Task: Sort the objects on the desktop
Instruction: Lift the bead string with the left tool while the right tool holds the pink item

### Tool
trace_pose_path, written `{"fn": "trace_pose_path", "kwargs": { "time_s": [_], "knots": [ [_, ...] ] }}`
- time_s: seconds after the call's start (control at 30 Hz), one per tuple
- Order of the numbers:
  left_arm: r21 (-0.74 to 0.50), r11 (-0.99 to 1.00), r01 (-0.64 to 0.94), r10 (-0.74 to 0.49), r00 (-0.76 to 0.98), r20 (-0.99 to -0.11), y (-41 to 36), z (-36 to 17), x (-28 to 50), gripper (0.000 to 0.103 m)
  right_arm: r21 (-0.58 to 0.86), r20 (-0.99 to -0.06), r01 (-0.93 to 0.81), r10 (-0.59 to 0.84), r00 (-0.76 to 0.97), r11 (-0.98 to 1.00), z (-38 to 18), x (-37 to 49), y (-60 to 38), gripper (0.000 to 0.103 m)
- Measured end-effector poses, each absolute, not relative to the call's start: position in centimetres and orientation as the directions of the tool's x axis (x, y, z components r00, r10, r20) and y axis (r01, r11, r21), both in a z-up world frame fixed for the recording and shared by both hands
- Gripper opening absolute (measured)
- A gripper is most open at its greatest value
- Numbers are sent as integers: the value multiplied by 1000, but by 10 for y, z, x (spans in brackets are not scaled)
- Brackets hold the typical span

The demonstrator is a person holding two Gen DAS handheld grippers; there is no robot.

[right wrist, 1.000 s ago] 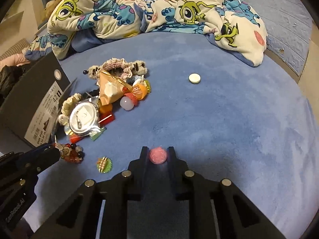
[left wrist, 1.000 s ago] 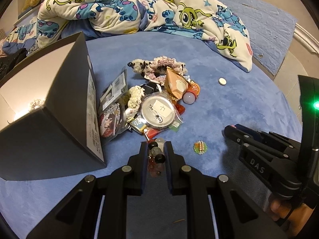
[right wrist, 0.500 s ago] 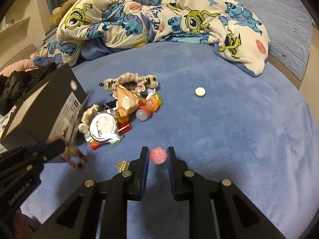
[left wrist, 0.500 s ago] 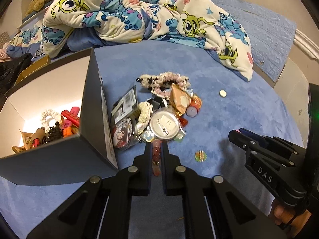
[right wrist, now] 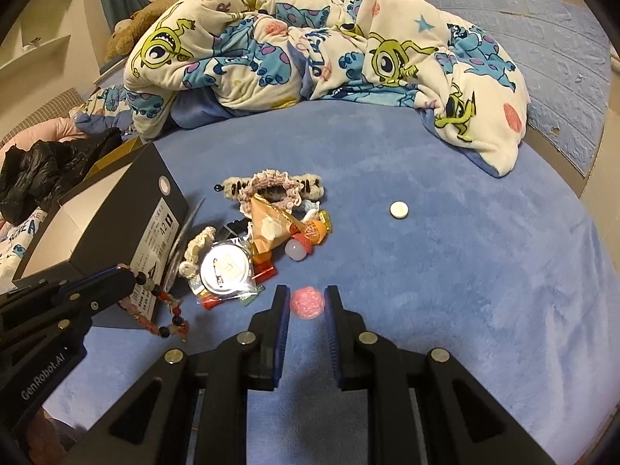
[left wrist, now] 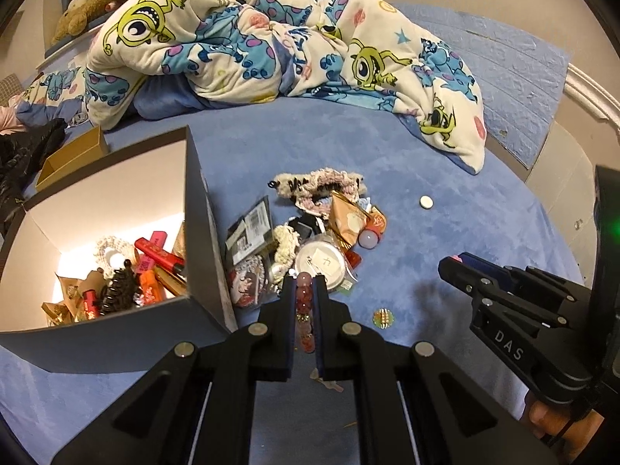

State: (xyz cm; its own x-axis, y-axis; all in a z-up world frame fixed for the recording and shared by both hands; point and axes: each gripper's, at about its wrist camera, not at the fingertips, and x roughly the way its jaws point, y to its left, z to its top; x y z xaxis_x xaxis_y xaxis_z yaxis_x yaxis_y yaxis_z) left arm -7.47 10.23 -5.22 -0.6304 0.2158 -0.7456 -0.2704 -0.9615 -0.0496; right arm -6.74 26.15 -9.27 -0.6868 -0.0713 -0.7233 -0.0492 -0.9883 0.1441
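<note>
2 grippers | left clamps bead bracelet | right pinches pink ball | box "42"

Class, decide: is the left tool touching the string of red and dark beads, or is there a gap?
Touching. In the left wrist view the left tool is clamped on the bead bracelet; the right wrist view shows the beads dangling from it.
</note>
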Motion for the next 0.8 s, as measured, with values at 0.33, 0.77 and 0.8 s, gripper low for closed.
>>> {"fn": "trace_pose_path", "kwargs": {
  "time_s": [0.33, 0.77, 0.8],
  "knots": [
    [-99, -952, -289, 263, -608, -749, 81, -50, -70, 8, 151, -726, -38, -85, -682, -988, -94, -66, 260, 18],
    [-109, -963, -247, 251, -673, -695, 35, -7, -69, 8, 173, -707, -4, -121, -697, -985, -68, -79, 238, 18],
    [-108, -964, -243, 249, -679, -691, 29, -1, -70, 8, 173, -703, 7, -129, -700, -985, -64, -82, 231, 18]
  ]
}}
